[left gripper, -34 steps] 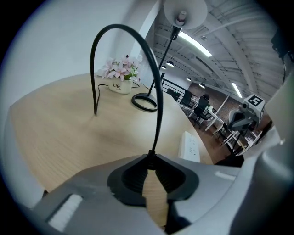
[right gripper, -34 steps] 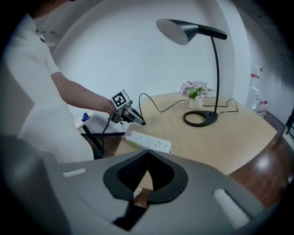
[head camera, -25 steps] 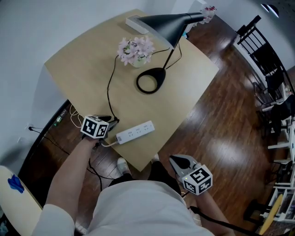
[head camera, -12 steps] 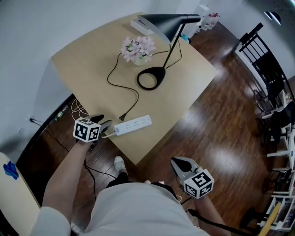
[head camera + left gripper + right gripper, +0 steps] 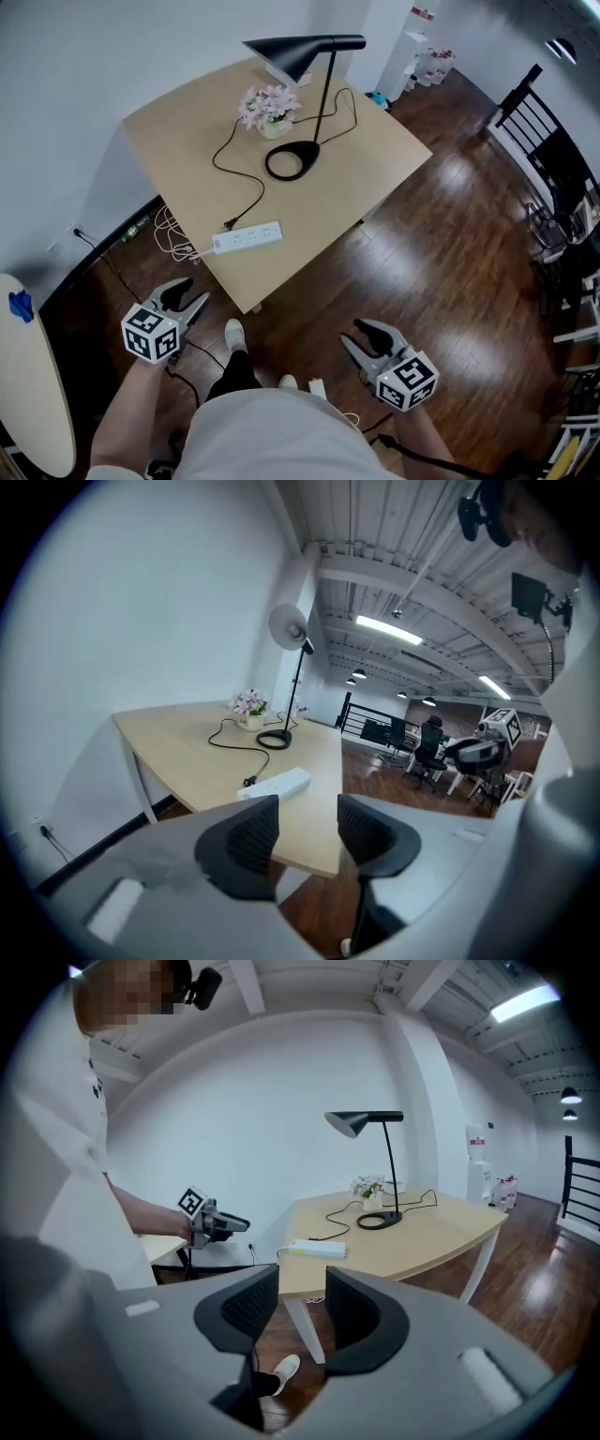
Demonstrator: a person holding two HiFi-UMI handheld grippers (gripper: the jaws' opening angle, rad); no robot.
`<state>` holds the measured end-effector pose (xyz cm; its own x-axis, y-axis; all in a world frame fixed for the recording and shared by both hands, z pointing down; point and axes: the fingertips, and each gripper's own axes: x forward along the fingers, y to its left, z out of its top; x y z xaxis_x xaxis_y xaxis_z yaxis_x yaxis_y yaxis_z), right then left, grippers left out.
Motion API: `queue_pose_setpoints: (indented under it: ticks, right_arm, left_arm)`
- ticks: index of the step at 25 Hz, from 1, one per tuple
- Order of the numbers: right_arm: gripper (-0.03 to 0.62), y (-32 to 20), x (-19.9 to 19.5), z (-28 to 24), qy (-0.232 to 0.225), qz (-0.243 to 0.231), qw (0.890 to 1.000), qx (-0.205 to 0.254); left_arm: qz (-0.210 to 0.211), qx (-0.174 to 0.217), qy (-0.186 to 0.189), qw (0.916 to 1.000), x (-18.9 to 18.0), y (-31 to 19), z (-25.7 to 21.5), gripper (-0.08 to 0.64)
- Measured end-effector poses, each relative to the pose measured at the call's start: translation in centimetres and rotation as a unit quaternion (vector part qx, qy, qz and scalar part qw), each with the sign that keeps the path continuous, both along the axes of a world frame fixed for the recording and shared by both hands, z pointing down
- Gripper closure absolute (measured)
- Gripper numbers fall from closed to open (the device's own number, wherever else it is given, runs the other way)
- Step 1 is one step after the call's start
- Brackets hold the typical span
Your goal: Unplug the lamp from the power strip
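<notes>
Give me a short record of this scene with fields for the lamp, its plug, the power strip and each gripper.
lamp: upright on the table, beside the flower pot
plug: out of the power strip, lying on the table next to it
power strip: near the table's front edge
left gripper: off the table, over the floor; jaws closing, nothing between them
right gripper: off the table, over the floor; jaws opening, nothing between them

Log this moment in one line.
lamp plug: out, on table beside power strip | left claw: closing, empty, clear of table | right claw: opening, empty | task: done
</notes>
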<state>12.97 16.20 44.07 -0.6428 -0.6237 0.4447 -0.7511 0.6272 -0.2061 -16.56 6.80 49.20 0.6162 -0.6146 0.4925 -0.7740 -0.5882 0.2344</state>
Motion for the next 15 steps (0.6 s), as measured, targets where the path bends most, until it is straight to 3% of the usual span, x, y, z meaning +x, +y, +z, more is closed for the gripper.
queue_pose_setpoints:
  ticks: [7, 15]
  right_arm:
    - [0.425, 4.4, 2.4, -1.1, -0.028, -0.051, 0.998, 0.022]
    - [0.417, 7.0, 1.9, -4.1, -0.048, -0.07, 0.994, 0.062]
  left_arm:
    - [0.004, 0.033, -0.025, 0.9991, 5.8, 14.6, -3.7, 0.356]
    - [0.008, 0.033, -0.013, 0.9994, 9.6, 23.3, -5.8, 0.367]
